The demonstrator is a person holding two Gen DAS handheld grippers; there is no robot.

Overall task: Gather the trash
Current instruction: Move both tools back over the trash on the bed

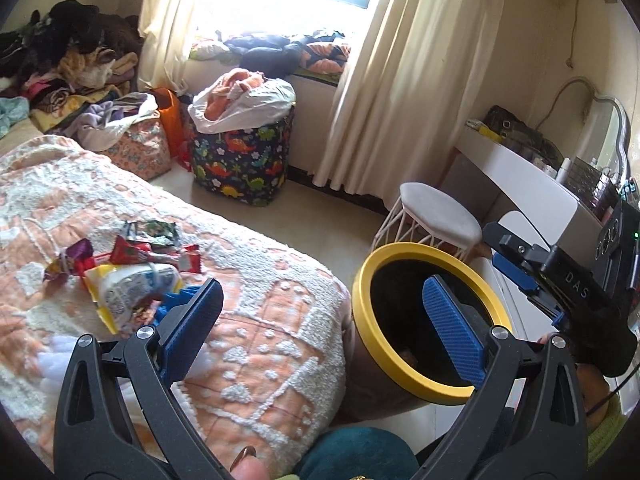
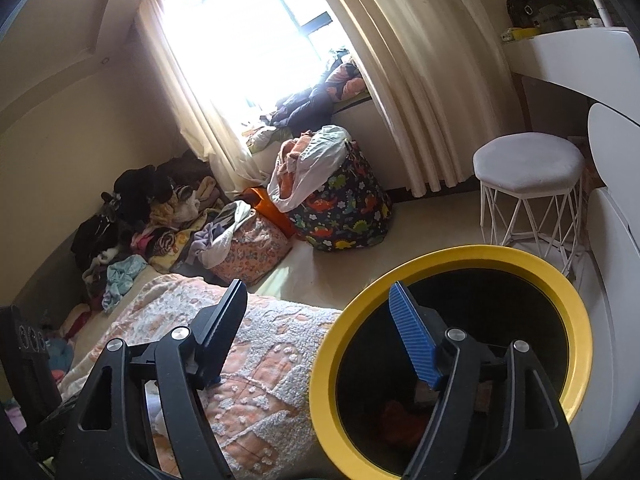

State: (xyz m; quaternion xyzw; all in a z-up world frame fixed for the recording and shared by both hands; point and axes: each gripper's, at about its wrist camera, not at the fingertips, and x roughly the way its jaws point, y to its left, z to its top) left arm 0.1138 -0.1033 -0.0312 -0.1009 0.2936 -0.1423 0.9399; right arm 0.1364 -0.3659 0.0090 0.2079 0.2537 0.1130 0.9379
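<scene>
Two handheld grippers hover over the corner of a bed in a cluttered bedroom. Seen from its own camera, the left gripper [image 1: 320, 320] has its blue-padded fingers [image 1: 452, 328] spread wide with nothing between them. Beyond its left finger, a heap of snack wrappers [image 1: 120, 268], red, yellow and silver, lies on the orange and white bedspread [image 1: 256, 344]. Beside the bed's corner stands a dark trash bin with a yellow rim [image 1: 362, 312]; something reddish lies at its bottom, too dim to identify. The right gripper [image 2: 316, 332] is also spread apart and empty, one finger over the bedspread, the other over the bin's mouth. A white stool [image 2: 528, 168] stands beyond the bin, next to a white dressing table [image 2: 580, 64]. Under the bright window [image 2: 248, 28], a dinosaur-print bag [image 2: 344, 208] overflows with clothes.
</scene>
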